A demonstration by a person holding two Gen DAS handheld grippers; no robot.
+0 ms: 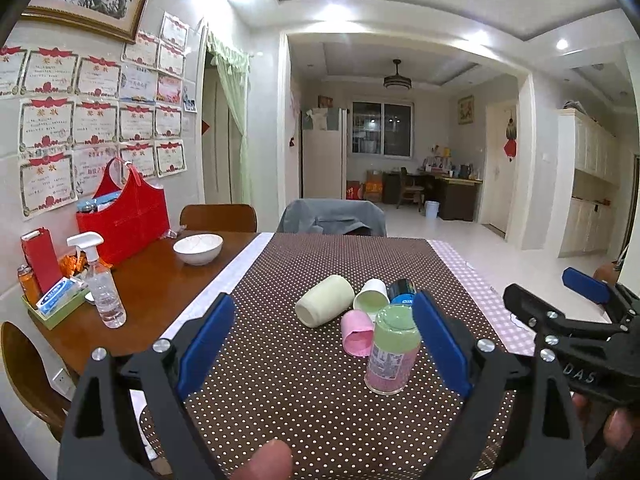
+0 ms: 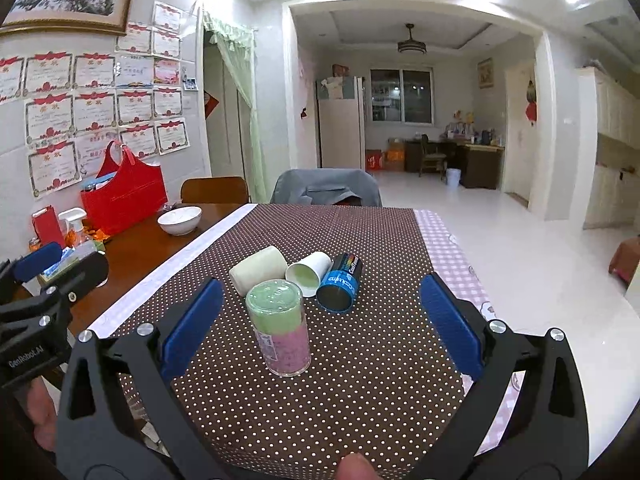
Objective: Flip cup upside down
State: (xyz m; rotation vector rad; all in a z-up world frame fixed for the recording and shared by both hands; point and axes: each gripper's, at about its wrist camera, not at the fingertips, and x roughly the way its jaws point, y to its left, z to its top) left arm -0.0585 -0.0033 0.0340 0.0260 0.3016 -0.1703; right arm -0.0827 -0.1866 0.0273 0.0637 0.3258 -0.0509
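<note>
A clear cup (image 1: 394,350) with green and pink inside stands upside down on the brown dotted cloth (image 1: 304,380); it also shows in the right wrist view (image 2: 280,332). Behind it lie on their sides a cream cup (image 1: 325,306) (image 2: 258,274), a white cup with green inside (image 1: 371,299) (image 2: 309,278), a pink cup (image 1: 357,333) and a black-and-blue cup (image 1: 402,291) (image 2: 339,283). My left gripper (image 1: 322,348) is open and empty, the upside-down cup by its right finger. My right gripper (image 2: 318,328) is open and empty around that cup without touching it; it also shows in the left wrist view (image 1: 560,300).
On the wooden table (image 1: 160,280) at left stand a white bowl (image 1: 198,249), a spray bottle (image 1: 103,284), a red bag (image 1: 124,220) and a tissue tray (image 1: 56,306). Chairs (image 1: 332,216) stand at the far edge. A pink checked cloth (image 1: 476,280) lies right.
</note>
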